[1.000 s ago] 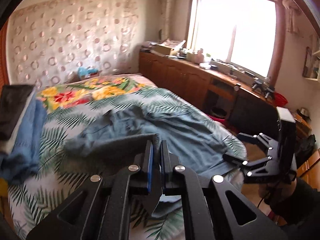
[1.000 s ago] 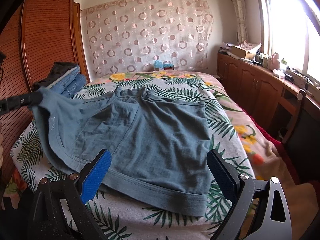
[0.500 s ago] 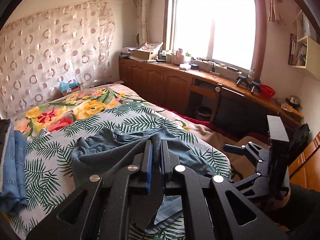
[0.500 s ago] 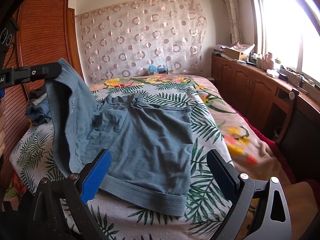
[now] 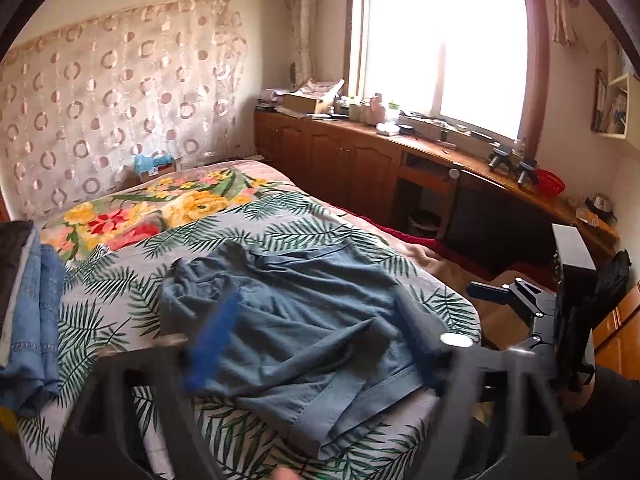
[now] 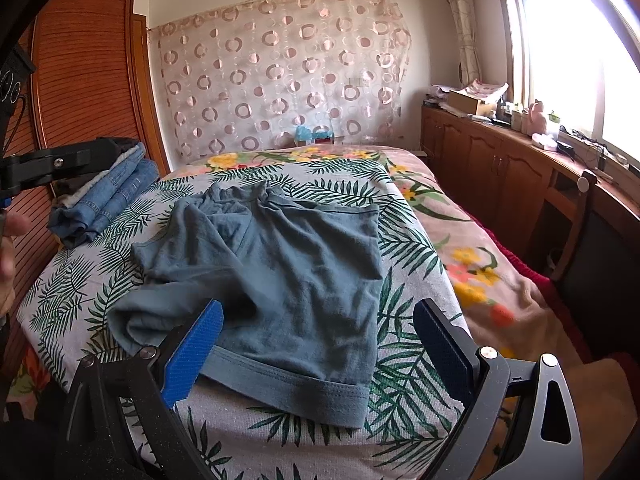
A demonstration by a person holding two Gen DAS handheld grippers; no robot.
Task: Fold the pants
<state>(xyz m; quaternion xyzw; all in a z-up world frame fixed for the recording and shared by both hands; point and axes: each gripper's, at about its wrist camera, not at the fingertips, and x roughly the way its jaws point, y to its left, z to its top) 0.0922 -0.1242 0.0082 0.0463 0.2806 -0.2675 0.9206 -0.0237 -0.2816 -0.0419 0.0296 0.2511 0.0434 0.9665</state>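
Observation:
Blue-grey short pants (image 6: 280,264) lie on the bed's leaf-print sheet (image 6: 80,280), one leg flopped loosely over the other with a rumpled roll at the near left. My left gripper (image 5: 320,332) hovers above the pants (image 5: 304,332). Its jaws are opening, blurred with motion, and nothing is pinched between them. One finger of that gripper (image 6: 72,158) shows at the left edge of the right wrist view. My right gripper (image 6: 320,312) stands open over the near hem, its blue pads apart from the cloth. It also appears as the right gripper (image 5: 496,316) off the bed's corner.
A stack of folded jeans (image 6: 108,196) sits on the bed's far left by the slatted wardrobe (image 6: 88,80). A wooden counter (image 5: 360,152) with clutter runs under the window, and a chair (image 6: 576,216) stands beside the bed. A hand (image 6: 8,240) is at the left edge.
My left gripper went from shut on the lifted pant leg to wide apart. The leg dropped across onto the rest of the pants. The right gripper has not moved.

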